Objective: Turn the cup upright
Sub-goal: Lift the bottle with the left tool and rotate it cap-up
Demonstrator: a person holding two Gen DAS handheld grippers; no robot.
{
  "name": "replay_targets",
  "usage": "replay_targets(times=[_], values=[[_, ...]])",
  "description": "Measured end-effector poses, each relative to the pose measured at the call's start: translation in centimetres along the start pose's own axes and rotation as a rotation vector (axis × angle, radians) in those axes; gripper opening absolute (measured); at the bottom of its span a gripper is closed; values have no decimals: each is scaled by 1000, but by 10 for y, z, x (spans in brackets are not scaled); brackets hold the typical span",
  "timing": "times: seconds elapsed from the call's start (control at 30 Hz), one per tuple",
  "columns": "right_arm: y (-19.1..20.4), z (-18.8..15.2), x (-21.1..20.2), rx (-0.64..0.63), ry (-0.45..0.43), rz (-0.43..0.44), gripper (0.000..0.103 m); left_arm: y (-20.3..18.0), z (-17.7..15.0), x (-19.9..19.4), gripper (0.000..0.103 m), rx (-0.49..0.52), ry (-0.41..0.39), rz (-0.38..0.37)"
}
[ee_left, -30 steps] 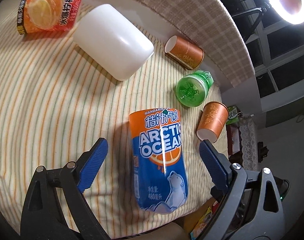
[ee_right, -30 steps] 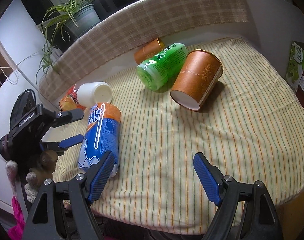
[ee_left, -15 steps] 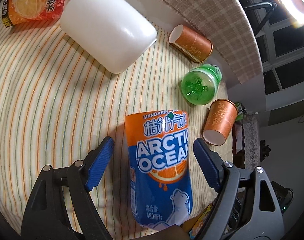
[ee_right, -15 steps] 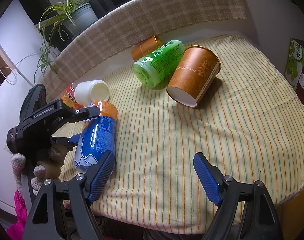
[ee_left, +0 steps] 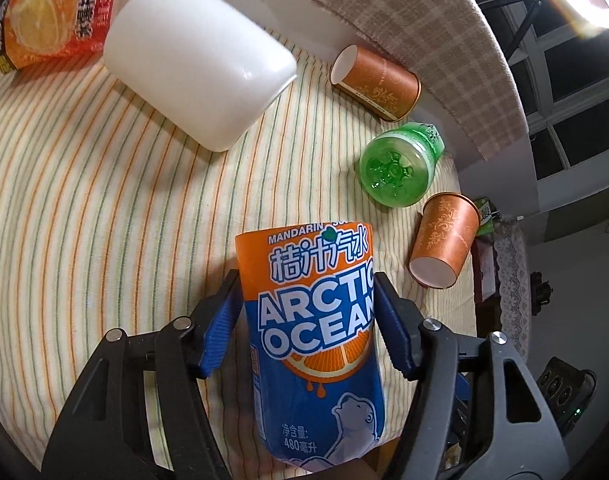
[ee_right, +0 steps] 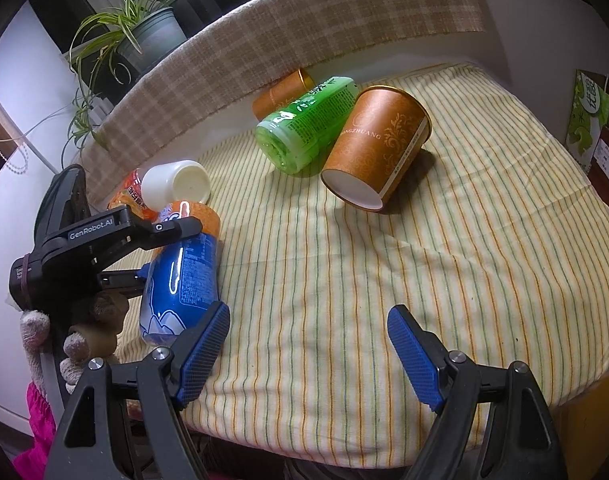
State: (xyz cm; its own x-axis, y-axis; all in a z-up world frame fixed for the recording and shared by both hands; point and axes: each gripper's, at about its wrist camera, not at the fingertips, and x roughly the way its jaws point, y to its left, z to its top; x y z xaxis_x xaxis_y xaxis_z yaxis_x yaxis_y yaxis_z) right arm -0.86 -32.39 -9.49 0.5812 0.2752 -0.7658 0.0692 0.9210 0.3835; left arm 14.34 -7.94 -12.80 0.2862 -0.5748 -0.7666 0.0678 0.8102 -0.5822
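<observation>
An orange-and-blue Arctic Ocean bottle [ee_left: 316,320] lies on its side on the striped cloth; it also shows in the right wrist view [ee_right: 180,268]. My left gripper [ee_left: 306,322] is closed around it, blue pads against both sides. A brown paper cup [ee_right: 378,148] lies on its side, mouth toward me, ahead of my right gripper [ee_right: 308,352], which is open and empty over the cloth. That cup also shows at the right in the left wrist view [ee_left: 444,248]. A second brown cup [ee_left: 376,80] lies on its side near the back. A white cup [ee_left: 200,60] lies on its side.
A green bottle [ee_right: 304,124] lies on its side between the two brown cups. An orange snack packet [ee_left: 52,12] lies at the far left. A plaid bolster [ee_right: 304,32] runs along the back. The table edge drops off at the right and front.
My left gripper moved forward over the Arctic Ocean bottle and closed its pads onto it. My right gripper has hardly moved and stays open.
</observation>
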Motion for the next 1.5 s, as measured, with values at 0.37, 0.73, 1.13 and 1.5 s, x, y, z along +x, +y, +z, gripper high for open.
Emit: replay_targets(times=[0.37,0.73,1.13,1.5], values=[[6,-1,0,-6,-1,3,83,-23,-14,-32,65,140,-123,69],[11,-1,-3,-10,-10,4,83,-40,-22,-57,64,238,-220,120],[8,-2,-4,-5,-12,2,83,-52,-25,-60,64,302,-284,190],[6,-2,-8,-8,-23,-4,83,-63,-32,-55,64,350,-287,213]])
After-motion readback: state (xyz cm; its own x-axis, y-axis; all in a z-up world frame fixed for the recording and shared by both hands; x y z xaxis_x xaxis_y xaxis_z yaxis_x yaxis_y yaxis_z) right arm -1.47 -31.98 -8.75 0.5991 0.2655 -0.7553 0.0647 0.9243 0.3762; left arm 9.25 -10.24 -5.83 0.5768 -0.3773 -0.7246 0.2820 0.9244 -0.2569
